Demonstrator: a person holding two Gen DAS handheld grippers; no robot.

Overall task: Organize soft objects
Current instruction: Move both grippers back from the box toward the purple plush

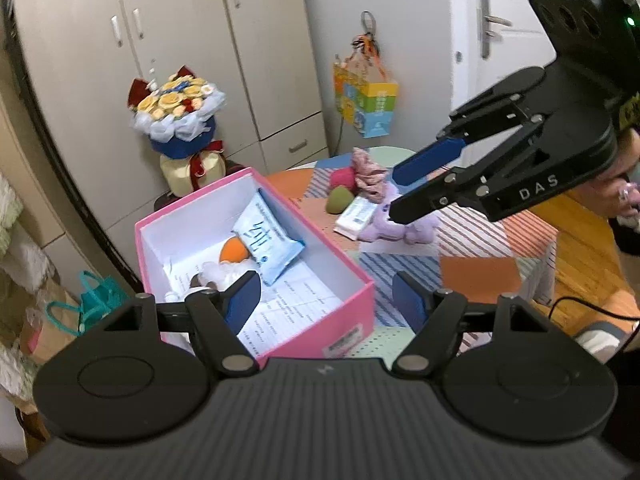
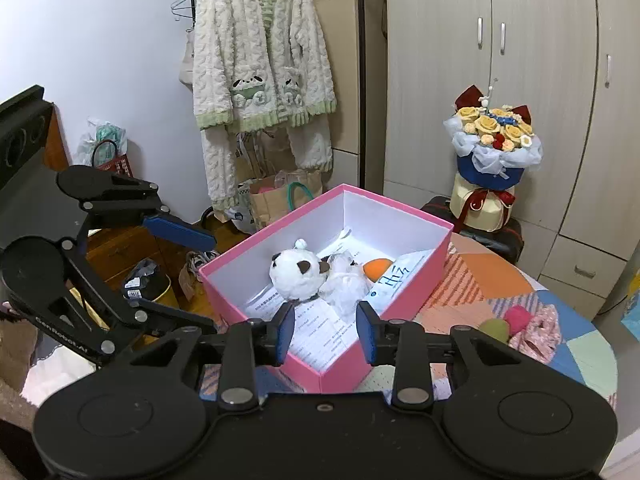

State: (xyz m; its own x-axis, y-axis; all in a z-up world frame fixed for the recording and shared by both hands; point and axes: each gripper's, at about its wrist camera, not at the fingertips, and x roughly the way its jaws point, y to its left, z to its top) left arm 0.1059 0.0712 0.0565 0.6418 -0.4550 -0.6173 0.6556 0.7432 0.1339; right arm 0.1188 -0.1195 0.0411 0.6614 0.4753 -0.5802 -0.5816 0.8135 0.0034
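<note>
Both empty and part-spread above the desk (image 1: pixel 476 268): right tool (image 1: pixel 400 192) nearest the purple plush (image 1: pixel 404 228) just beneath its tips, left tool (image 1: pixel 326 300) back over the pink box (image 1: pixel 352 304).

Far side, a flower bouquet (image 2: pixel 496 140) in blue wrap stands before the pale wardrobe (image 2: pixel 540 60). Left of it, a fluffy white-and-green cardigan (image 2: pixel 260 60) hangs on the wall above a brown paper bag (image 2: pixel 280 196). A colourful gift bag (image 1: pixel 366 104) hangs by the white door (image 1: pixel 504 20).
</note>
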